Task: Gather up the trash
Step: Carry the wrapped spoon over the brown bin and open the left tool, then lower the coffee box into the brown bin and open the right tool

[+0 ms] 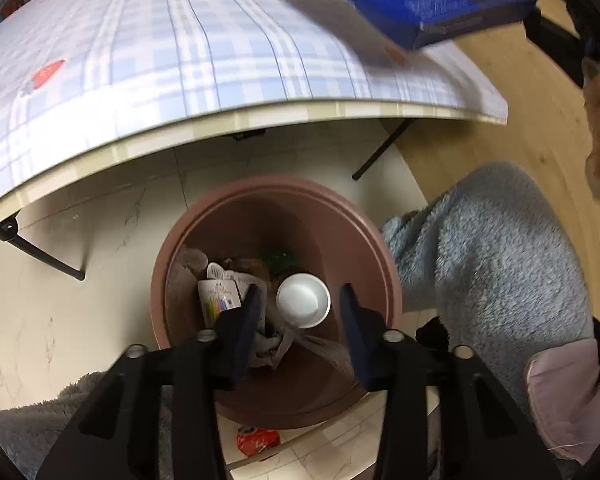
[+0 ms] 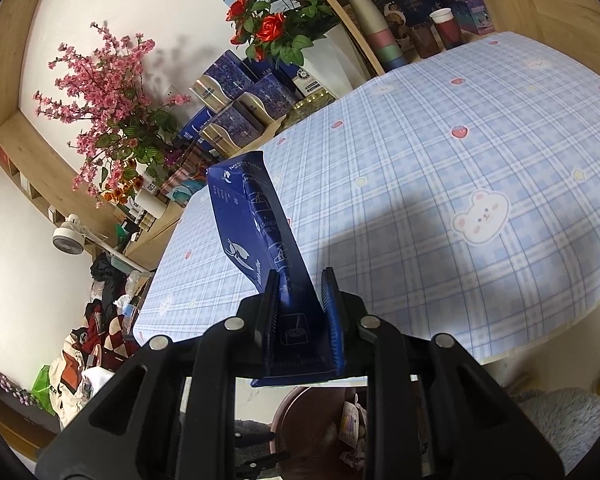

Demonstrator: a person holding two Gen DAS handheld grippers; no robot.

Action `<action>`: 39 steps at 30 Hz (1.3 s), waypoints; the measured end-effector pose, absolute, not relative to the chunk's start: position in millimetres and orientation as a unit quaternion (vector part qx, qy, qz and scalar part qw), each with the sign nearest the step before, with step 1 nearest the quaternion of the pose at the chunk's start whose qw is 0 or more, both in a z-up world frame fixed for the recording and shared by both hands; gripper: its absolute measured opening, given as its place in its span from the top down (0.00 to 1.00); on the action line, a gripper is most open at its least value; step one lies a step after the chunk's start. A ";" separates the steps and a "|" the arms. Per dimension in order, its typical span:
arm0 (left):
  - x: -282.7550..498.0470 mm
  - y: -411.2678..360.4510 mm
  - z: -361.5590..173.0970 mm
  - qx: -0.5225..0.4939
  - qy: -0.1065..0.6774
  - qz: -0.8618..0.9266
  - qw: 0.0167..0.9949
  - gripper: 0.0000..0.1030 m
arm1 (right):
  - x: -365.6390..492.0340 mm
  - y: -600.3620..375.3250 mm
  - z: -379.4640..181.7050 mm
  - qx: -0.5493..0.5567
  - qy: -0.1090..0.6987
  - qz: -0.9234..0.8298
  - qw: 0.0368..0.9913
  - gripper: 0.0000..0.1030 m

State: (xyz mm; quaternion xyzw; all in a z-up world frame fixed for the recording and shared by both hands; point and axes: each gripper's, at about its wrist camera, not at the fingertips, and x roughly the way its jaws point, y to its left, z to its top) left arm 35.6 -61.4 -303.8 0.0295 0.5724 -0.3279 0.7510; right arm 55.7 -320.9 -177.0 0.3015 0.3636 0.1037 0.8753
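Observation:
My left gripper hangs open, pointing down into a brown round bin on the floor beside the table. Nothing is pressed between its fingers. Below them a white paper cup shows inside the bin, among paper scraps and wrappers, with a blurred pale streak just under it. My right gripper is shut on a flat dark blue box and holds it on edge above the table's near edge. The same blue box appears blurred at the top right of the left wrist view. The bin lies under the right gripper.
The table wears a blue checked cloth and stands on black folding legs. A red can lies on the floor by the bin. A fluffy blue-grey fabric sits right of the bin. Flowers, boxes and cups fill the shelves behind.

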 end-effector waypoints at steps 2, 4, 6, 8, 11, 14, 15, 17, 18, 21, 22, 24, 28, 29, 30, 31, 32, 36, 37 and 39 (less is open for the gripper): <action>37.1 -54.5 -298.3 0.016 0.564 -0.323 0.760 0.50 | 53.9 -320.8 -177.3 0.302 0.364 0.103 0.875 0.76; 37.5 -43.9 -288.4 -0.005 0.547 -0.313 0.777 0.40 | 51.8 -319.8 -176.4 0.302 0.363 0.103 0.875 0.76; 36.9 -34.9 -278.9 -0.020 0.528 -0.305 0.792 0.33 | 49.2 -318.0 -175.5 0.299 0.363 0.103 0.876 0.76; 34.8 -22.7 -265.6 -0.042 0.500 -0.293 0.814 0.27 | 45.7 -314.7 -175.3 0.294 0.366 0.105 0.877 0.76; 31.5 -5.2 -247.2 -0.073 0.458 -0.272 0.843 0.19 | 40.2 -310.5 -176.6 0.288 0.372 0.107 0.876 0.76; 28.6 11.3 -232.9 -0.097 0.421 -0.249 0.867 0.14 | 34.2 -304.8 -177.7 0.284 0.379 0.110 0.874 0.76; 28.0 14.9 -230.1 -0.102 0.413 -0.243 0.872 0.13 | 31.7 -301.4 -177.9 0.280 0.383 0.112 0.873 0.76; 26.2 24.6 -222.5 -0.114 0.392 -0.228 0.884 0.13 | 27.2 -295.2 -178.6 0.273 0.389 0.117 0.872 0.76; 26.2 25.8 -220.1 -0.117 0.387 -0.224 0.887 0.12 | 25.2 -291.7 -178.9 0.268 0.393 0.119 0.872 0.76; 24.8 36.0 -212.6 -0.125 0.370 -0.205 0.897 0.11 | 19.1 -279.0 -181.5 0.254 0.410 0.129 0.866 0.76; 24.2 38.7 -210.0 -0.128 0.366 -0.199 0.900 0.11 | 16.4 -273.4 -183.6 0.250 0.418 0.133 0.863 0.76; 23.9 44.1 -206.0 -0.132 0.360 -0.189 0.904 0.11 | 12.0 -264.6 -188.4 0.243 0.433 0.140 0.857 0.76; 23.1 53.1 -203.2 -0.141 0.354 -0.179 0.907 0.11 | 5.4 -243.6 -201.6 0.218 0.469 0.150 0.842 0.76; 22.4 55.4 -202.8 -0.143 0.352 -0.177 0.908 0.11 | 4.5 -239.1 -205.1 0.213 0.477 0.153 0.839 0.76; 21.7 57.5 -202.4 -0.145 0.351 -0.176 0.908 0.11 | 3.8 -234.7 -208.4 0.208 0.485 0.155 0.835 0.76; 20.7 59.7 -203.2 -0.145 0.350 -0.174 0.909 0.11 | 3.0 -229.1 -213.0 0.202 0.495 0.158 0.830 0.76; 20.5 61.0 -202.6 -0.147 0.349 -0.173 0.909 0.11 | 3.0 -225.3 -216.1 0.198 0.503 0.160 0.826 0.76; 20.9 66.1 -203.0 -0.152 0.346 -0.165 0.911 0.11 | 3.4 -208.0 -231.5 0.179 0.536 0.167 0.808 0.76; 20.6 67.6 -203.2 -0.154 0.346 -0.164 0.911 0.11 | 4.1 -203.2 -236.2 0.175 0.546 0.169 0.802 0.76; 21.9 70.0 -203.6 -0.158 0.347 -0.160 0.910 0.11 | 5.8 -196.4 -244.0 0.169 0.561 0.169 0.792 0.76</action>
